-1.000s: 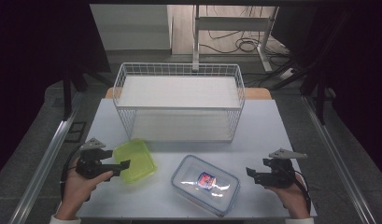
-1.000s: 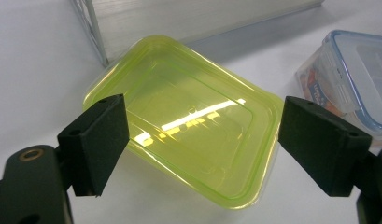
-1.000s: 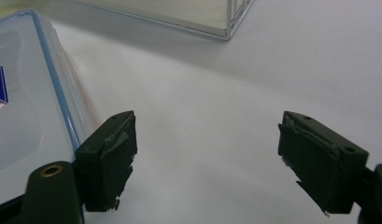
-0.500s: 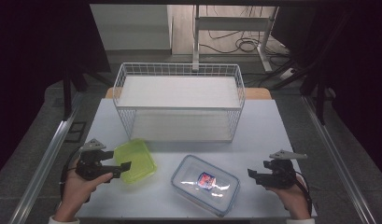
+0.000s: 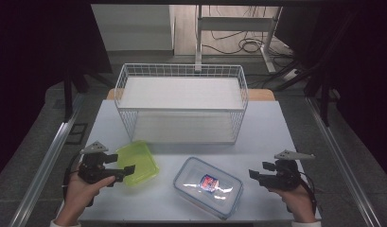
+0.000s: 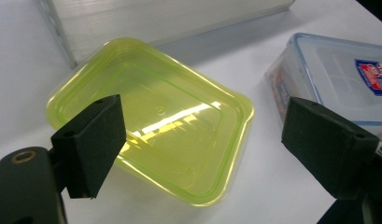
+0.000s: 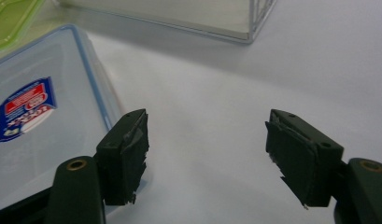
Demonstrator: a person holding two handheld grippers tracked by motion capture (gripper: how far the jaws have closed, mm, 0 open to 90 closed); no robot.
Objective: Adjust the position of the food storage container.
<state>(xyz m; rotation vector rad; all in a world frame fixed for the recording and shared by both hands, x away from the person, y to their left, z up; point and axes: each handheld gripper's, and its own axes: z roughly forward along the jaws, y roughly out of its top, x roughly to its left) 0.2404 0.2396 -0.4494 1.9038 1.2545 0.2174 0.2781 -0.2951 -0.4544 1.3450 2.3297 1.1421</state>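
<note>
A shallow yellow-green plastic container (image 5: 136,162) lies at the front left of the white table (image 5: 271,127). My left gripper (image 5: 126,170) hovers at its near edge. In the left gripper view the open jaws (image 6: 209,140) stand wide apart over the container (image 6: 170,121) without touching it. A clear lidded box (image 5: 208,185) with a blue rim and a red-and-blue label sits at front centre. My right gripper (image 5: 257,171) points at its right end. Its jaws (image 7: 207,154) have just been closing and are still open over bare table, with the left pad (image 7: 125,156) beside the box (image 7: 44,121).
A white wire basket (image 5: 181,101) with a pale floor stands across the back half of the table. Metal rails run along both sides of the table. Cables and a stand's legs lie on the floor behind.
</note>
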